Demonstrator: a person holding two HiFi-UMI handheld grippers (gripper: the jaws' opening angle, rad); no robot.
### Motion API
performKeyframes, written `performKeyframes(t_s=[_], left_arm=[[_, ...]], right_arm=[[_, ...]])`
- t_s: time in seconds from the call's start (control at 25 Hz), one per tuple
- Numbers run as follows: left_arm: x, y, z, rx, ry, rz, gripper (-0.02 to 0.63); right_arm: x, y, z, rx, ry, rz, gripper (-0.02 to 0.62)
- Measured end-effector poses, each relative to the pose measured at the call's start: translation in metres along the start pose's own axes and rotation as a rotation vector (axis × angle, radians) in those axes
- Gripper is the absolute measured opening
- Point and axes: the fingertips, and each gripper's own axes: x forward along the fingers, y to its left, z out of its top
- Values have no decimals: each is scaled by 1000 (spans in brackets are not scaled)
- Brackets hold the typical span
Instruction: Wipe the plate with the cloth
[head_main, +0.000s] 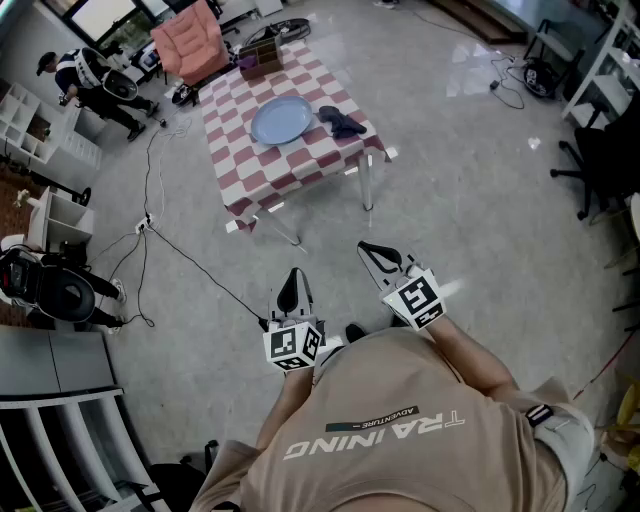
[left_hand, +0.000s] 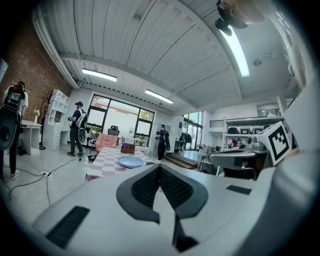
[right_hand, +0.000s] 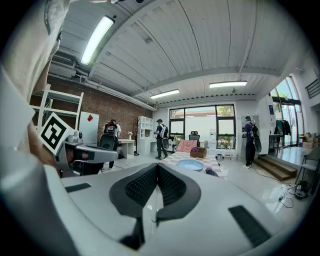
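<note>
A round blue plate (head_main: 281, 119) lies on a table (head_main: 320, 165) covered in red-and-white checks, far ahead of me. A dark crumpled cloth (head_main: 341, 122) lies just right of the plate, apart from it. My left gripper (head_main: 293, 275) and right gripper (head_main: 370, 250) hang over the grey floor close to my body, well short of the table. Both are shut with nothing between the jaws. In the left gripper view the plate (left_hand: 130, 162) shows small beyond the closed tips (left_hand: 160, 167). In the right gripper view the plate (right_hand: 190, 164) and cloth (right_hand: 211, 172) lie past that gripper's tips (right_hand: 157, 166).
A brown box (head_main: 260, 57) stands at the table's far end, with a pink chair (head_main: 190, 40) behind it. Cables (head_main: 150, 230) trail over the floor left of the table. A person (head_main: 95, 85) stands at the far left, and a black office chair (head_main: 600, 160) at the right.
</note>
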Motion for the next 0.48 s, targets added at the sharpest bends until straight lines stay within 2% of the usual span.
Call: performKeyframes(t_s=[0.32, 0.48], left_arm=[[17, 18, 8, 29, 6, -25, 15], [23, 24, 11, 17, 7, -34, 15]], right_arm=[[22, -6, 7, -6, -15, -25, 18], [29, -10, 19, -7, -45, -48, 18]])
